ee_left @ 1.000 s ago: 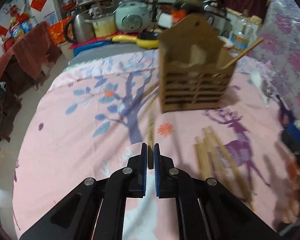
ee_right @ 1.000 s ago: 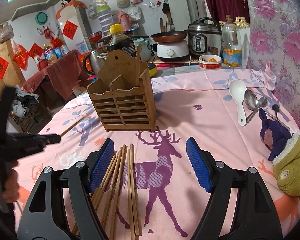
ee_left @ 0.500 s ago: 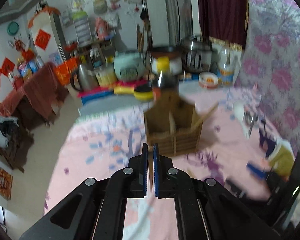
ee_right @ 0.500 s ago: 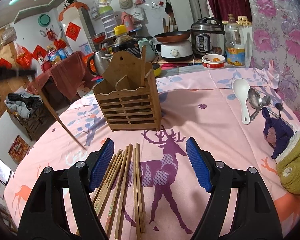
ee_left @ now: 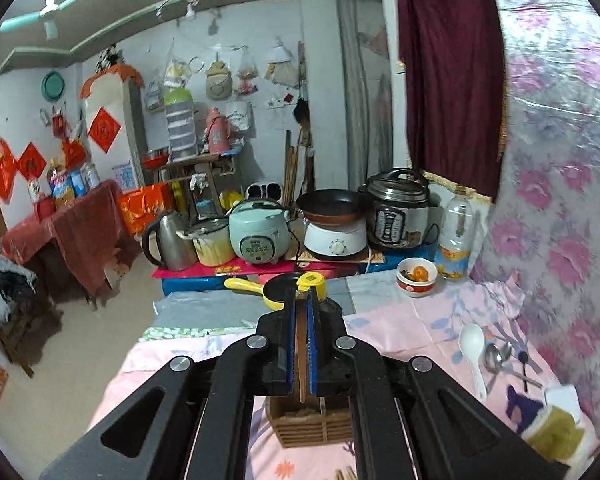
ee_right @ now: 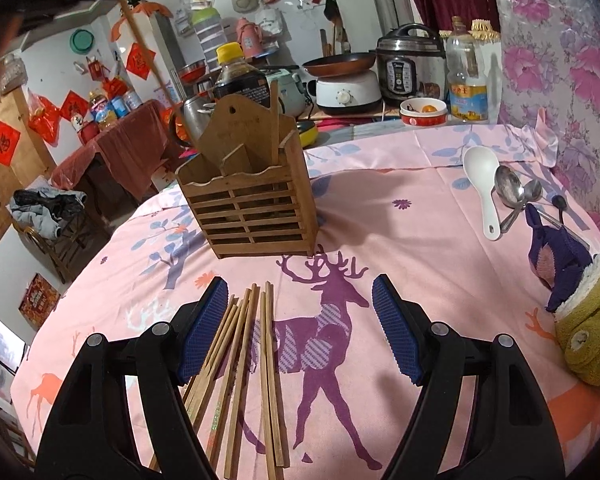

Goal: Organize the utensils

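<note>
A single chopstick (ee_left: 300,344) is pinched between the blue pads of the left hand-held gripper (ee_left: 300,300), raised above the wooden utensil holder (ee_right: 252,184), with its lower end over the holder's top. That holder stands upright toward the far-left part of the counter (ee_right: 400,240), which is covered in a pink cloth with a purple deer print. One chopstick already stands in its right compartment (ee_right: 275,120), leaning against the tall back panel; what else the slatted box holds cannot be told. A loose bundle of chopsticks (ee_right: 244,360) lies flat near the counter's near edge, just beside the left pad of the right hand-held gripper (ee_right: 300,332), whose jaws stand wide apart over the cloth, gripping nothing. Toward the right edge lie a white spoon (ee_right: 482,184) and metal spoons (ee_right: 514,192), close together, with a purple and olive mitt (ee_right: 580,304) nearer.
</note>
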`<action>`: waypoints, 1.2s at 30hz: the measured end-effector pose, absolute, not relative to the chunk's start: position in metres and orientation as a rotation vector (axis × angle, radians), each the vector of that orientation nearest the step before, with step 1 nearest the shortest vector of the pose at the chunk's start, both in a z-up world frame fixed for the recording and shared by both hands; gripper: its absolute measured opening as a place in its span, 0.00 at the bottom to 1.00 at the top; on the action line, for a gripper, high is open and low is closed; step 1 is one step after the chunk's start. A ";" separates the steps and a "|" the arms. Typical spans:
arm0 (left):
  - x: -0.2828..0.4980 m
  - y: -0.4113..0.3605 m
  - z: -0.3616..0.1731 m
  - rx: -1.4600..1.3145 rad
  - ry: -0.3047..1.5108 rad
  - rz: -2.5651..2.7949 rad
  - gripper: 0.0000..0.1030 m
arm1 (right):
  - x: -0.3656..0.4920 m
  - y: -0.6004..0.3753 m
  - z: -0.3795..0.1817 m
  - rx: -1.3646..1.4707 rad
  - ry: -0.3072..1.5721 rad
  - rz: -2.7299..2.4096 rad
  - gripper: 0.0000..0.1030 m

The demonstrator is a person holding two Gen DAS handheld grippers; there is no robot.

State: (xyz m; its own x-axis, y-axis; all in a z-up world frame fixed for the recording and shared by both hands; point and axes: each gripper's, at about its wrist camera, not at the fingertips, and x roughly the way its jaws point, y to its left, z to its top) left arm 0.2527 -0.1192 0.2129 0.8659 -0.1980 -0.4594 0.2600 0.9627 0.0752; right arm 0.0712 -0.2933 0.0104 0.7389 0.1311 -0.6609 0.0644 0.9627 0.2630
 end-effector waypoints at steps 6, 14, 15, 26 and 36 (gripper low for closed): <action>0.291 -0.101 0.152 0.080 0.606 -0.226 0.06 | 0.075 -0.296 0.007 0.266 0.749 0.016 0.71; 0.260 -0.055 0.123 0.049 0.650 -0.194 0.67 | 0.074 -0.298 0.008 0.257 0.732 -0.018 0.71; 0.254 -0.046 0.120 0.031 0.664 -0.189 0.70 | 0.074 -0.298 0.008 0.251 0.730 -0.023 0.71; 0.166 0.042 0.025 -0.141 0.822 -0.192 0.87 | 0.059 -0.296 0.001 0.282 0.758 -0.019 0.71; 0.118 0.071 -0.018 -0.176 0.937 -0.252 0.87 | -0.003 -0.284 -0.014 0.209 0.791 -0.008 0.71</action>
